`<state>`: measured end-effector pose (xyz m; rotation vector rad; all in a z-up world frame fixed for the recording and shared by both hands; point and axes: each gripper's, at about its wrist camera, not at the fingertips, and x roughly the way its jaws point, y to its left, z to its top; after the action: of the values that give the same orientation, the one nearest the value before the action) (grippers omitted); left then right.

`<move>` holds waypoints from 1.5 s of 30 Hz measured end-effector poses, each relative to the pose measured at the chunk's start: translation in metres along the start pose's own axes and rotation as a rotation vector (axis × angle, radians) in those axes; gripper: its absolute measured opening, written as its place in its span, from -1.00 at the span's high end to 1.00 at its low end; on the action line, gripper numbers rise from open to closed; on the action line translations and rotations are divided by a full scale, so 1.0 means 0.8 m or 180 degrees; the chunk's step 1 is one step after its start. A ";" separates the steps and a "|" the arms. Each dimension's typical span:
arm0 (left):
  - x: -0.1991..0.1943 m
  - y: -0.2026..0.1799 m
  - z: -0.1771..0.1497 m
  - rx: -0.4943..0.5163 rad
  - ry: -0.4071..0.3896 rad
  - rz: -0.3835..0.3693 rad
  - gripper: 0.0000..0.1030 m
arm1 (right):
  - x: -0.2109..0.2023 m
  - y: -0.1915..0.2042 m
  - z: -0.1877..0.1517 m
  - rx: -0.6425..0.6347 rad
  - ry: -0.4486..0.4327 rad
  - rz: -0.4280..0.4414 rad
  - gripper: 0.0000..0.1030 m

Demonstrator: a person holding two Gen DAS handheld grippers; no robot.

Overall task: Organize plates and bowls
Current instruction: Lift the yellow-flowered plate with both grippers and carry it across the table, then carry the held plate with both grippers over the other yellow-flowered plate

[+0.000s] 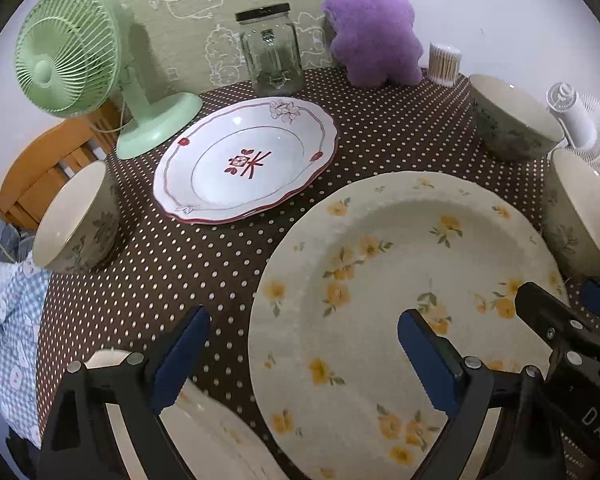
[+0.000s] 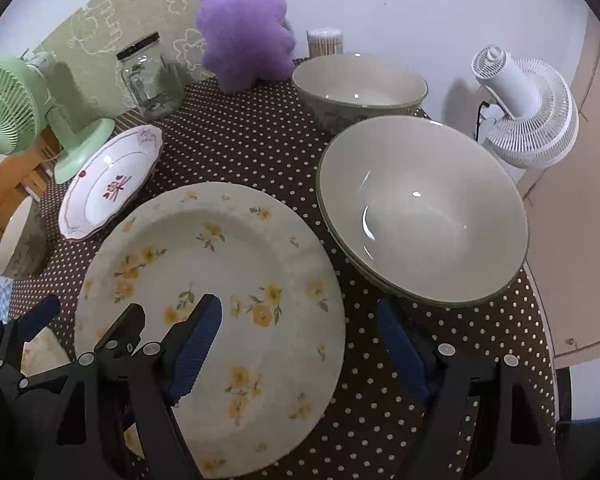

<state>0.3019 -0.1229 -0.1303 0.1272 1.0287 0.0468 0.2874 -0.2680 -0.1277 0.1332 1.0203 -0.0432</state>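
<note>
— Cream ceramic with scattered yellow flowers: wide round dinner plate (image 1: 400,260), lying flat on the brown polka-dot tablecloth (image 1: 180,272), front and centre, close under both claws.

— Step in hand?

— By the look of it, reaching for that plate to begin a stack. Not yet gripped or lifted.

— Claws?

— Left gripper (image 1: 302,320) spread wide and empty, straddling the plate's left rim: one blue pad over cloth, the other above the well. Right gripper (image 2: 298,306) just as wide, also empty, one pad over the plate, the other just beside the near cream bowl with a green rim (image 2: 420,208).

— Next move?

— Probably lower one claw onto the rim, pinch, lift level. Glazed and shallow, so likely slippery. Calls for a firm bite.

— Destination?

— Hard to call. Perhaps the white scalloped plate with red motifs (image 1: 244,160) further back, or the half-hidden pale plate (image 1: 204,432) under the left claw.

— Bowls?

— Three alike, leaf-printed outside: left-edge bowl (image 1: 76,220), near one, far bowl (image 2: 360,84) behind it. Apparently for nesting later.
</note>
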 end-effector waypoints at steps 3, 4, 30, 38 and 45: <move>0.009 0.000 0.004 0.0053 0.0026 -0.0017 -0.84 | 0.009 0.002 0.002 0.0029 0.0029 -0.0040 -0.60; 0.013 0.000 0.006 0.0064 0.0042 -0.0029 -0.81 | 0.011 0.002 0.002 0.0036 0.0037 -0.0046 -0.60; 0.022 -0.004 0.024 0.0069 0.0283 -0.0372 -0.40 | 0.023 0.006 0.016 0.0361 0.0173 -0.0132 -0.39; 0.012 -0.011 0.006 0.0077 0.0381 -0.0400 -0.32 | 0.015 -0.005 -0.001 0.0306 0.0262 -0.0173 -0.38; 0.007 -0.013 0.000 0.0176 0.0371 -0.0320 -0.20 | 0.009 -0.013 -0.018 0.0297 0.0280 -0.0140 -0.37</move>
<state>0.3047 -0.1330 -0.1361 0.1240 1.1518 -0.0663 0.2784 -0.2762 -0.1422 0.1992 1.1094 -0.1260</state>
